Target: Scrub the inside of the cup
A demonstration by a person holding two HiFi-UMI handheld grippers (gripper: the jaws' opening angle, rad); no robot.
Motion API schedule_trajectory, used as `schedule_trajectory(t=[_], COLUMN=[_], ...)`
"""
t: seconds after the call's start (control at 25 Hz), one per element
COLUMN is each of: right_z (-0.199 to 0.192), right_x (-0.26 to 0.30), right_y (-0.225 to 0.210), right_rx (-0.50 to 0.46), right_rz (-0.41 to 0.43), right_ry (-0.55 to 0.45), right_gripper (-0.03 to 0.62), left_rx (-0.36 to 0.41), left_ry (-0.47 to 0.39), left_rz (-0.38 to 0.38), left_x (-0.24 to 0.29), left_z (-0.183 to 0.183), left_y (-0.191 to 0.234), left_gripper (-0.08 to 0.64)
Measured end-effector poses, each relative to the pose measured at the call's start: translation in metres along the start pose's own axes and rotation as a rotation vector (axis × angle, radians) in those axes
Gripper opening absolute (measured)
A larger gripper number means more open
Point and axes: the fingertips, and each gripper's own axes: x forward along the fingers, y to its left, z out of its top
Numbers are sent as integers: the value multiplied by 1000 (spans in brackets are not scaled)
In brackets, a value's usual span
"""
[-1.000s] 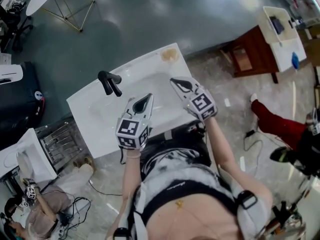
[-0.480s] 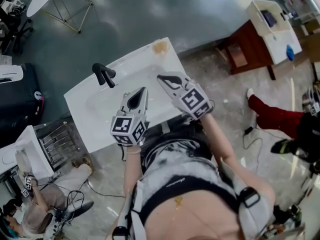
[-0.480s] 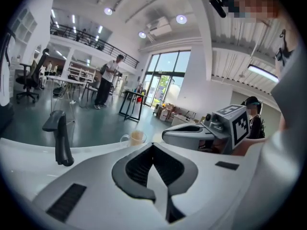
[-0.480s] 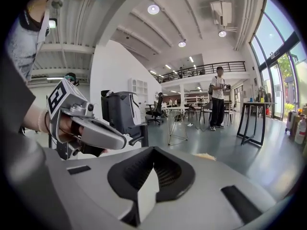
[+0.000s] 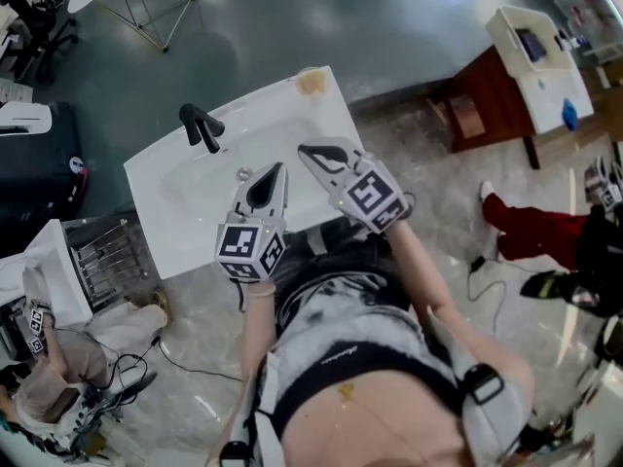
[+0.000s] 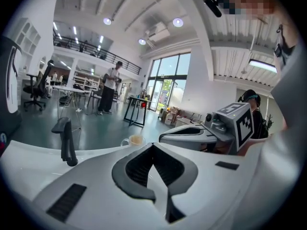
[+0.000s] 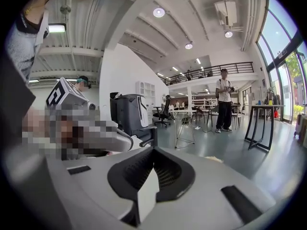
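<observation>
Meanwhile the left gripper and right gripper have lifted slightly above the sink's near edge, jaws pressed together and empty. The cup waits untouched at the sink's far corner, so scrubbing seems unstarted.

White surface under both tongs, black faucet beyond the left tongs, clear cup showing tan inside ahead of the right tongs. Tongs white with dark ribbed pads; cubes carry black-and-white square markers.
</observation>
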Motion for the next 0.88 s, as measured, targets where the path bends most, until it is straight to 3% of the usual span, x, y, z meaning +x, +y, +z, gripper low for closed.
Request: schedule_trajectory(t=[0.44, 0.72, 0.88], right_z=[7, 23, 33], right_x=[9, 30, 38], right_y=[25, 90, 137], right_rx=[66, 88, 117], right_rz=[-91, -98, -94], right_ry=[-28, -30, -56], right_gripper=[3, 3, 3], left_rx=[36, 54, 45], left_ry=[-54, -68, -100], left_rz=[11, 41, 19], left_x=[-50, -118, -156], left_z=[12, 5, 0], left_y=[19, 50, 55], left_gripper=[12, 12, 12])
